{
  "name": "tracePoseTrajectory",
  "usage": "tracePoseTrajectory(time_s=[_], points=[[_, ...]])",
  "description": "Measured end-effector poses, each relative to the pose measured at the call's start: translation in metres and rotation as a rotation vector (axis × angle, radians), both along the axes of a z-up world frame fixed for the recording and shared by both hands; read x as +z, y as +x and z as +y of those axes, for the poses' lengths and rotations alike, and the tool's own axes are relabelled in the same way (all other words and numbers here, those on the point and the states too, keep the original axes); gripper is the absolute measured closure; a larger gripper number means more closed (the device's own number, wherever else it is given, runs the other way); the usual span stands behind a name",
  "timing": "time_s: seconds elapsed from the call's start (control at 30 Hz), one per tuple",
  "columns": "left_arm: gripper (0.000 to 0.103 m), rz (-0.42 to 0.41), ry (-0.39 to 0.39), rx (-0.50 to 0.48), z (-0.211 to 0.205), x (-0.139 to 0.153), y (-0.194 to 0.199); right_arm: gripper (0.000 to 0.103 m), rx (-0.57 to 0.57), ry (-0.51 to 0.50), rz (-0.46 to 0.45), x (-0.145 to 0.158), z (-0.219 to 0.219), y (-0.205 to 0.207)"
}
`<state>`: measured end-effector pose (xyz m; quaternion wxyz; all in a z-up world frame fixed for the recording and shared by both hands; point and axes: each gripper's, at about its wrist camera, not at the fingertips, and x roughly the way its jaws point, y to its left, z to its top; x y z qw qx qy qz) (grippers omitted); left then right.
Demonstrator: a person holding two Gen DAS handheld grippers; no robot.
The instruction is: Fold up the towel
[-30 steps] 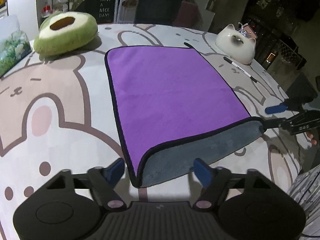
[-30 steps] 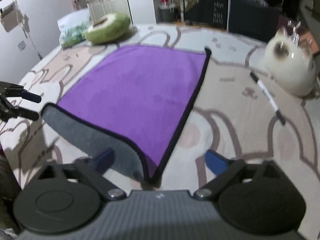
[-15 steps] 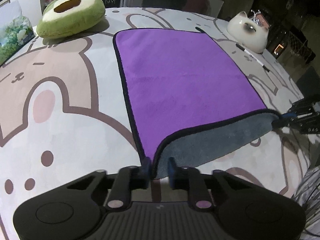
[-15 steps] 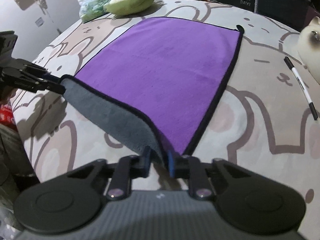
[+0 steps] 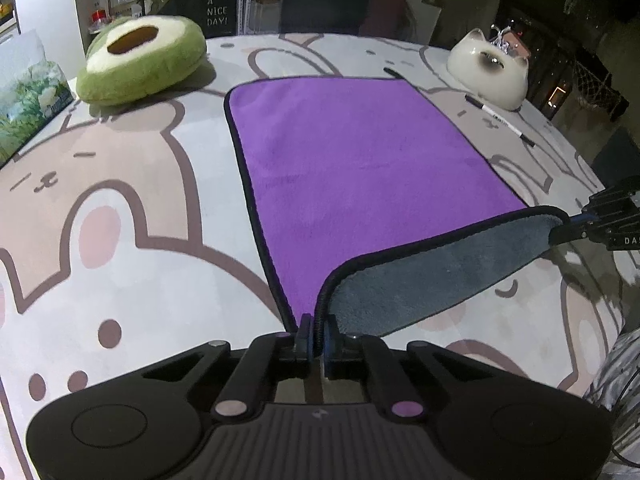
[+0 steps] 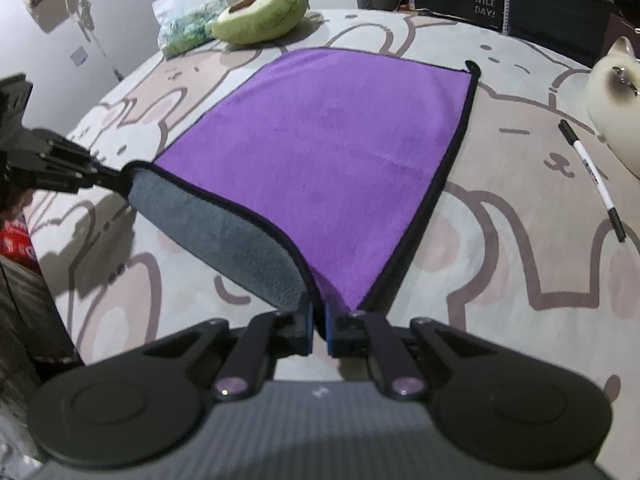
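Note:
A purple towel [image 5: 360,164] with a black hem and grey underside lies flat on the cartoon-print table; it also shows in the right wrist view [image 6: 332,148]. Its near edge is lifted off the table, grey side [image 5: 436,276] showing. My left gripper [image 5: 316,334] is shut on the near left corner. My right gripper [image 6: 319,326] is shut on the near right corner. Each gripper shows in the other's view, the right one [image 5: 576,228] and the left one [image 6: 100,176] at the ends of the raised edge.
An avocado plush [image 5: 140,64] and a tissue pack [image 5: 28,96] sit at the far left. A white cat figure [image 5: 488,68] and a marker pen [image 5: 500,120] lie at the far right. The table edge drops off near the right gripper.
Both grippers went from open beside the near corners to shut on them. The near edge of the towel has risen higher off the table.

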<state>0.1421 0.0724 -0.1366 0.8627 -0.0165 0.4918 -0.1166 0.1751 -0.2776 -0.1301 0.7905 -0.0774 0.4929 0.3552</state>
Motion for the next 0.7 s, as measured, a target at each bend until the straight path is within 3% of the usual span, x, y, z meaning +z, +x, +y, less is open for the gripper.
tracePoseTrajectory(time_s=[0.3,0.7], points=[[0.099,-0.091,-0.037,-0.009,-0.004,0.032,0.011,0.097,-0.027,0.059,-0.034,0.032,0.0,0.011],[0.099,-0.251,-0.028,0.043,0.016,0.086,0.069,0.097,-0.062,0.101,-0.196,0.091,0.008,0.069]])
